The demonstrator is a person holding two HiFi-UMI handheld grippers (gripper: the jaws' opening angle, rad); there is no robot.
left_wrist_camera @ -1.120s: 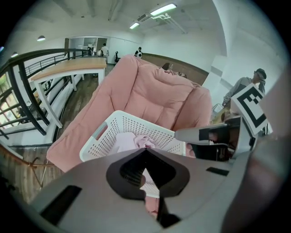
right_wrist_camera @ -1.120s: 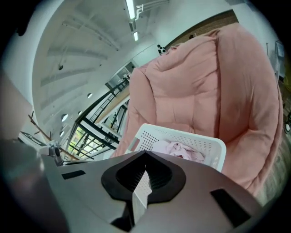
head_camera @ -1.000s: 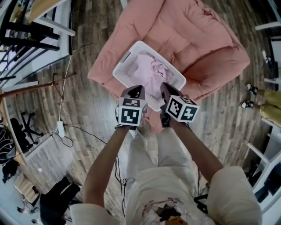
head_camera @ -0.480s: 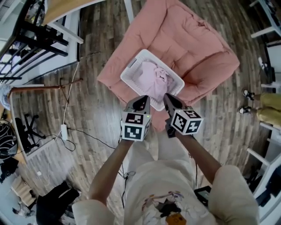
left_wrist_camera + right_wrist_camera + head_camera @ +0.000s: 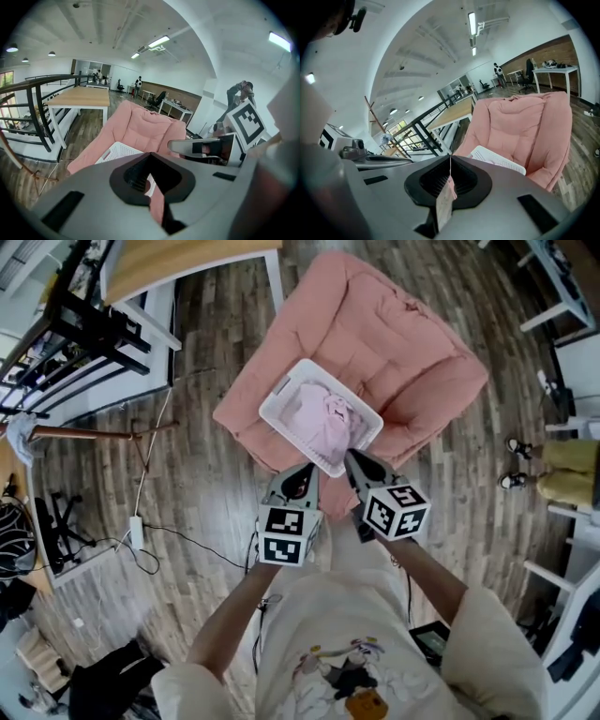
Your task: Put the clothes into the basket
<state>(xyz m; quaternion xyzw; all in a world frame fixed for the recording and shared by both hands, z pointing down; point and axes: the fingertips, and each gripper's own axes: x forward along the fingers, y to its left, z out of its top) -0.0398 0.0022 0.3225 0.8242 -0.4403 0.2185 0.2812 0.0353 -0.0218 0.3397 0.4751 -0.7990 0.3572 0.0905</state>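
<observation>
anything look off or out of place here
Only mildly: the basket sits cornerwise near the front edge of the pink chair, not on the floor. The clothes lie inside it, and nothing has spilled.

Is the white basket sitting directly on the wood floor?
No, the white basket rests on the pink cushioned chair, with pink clothes lying inside it.
</observation>
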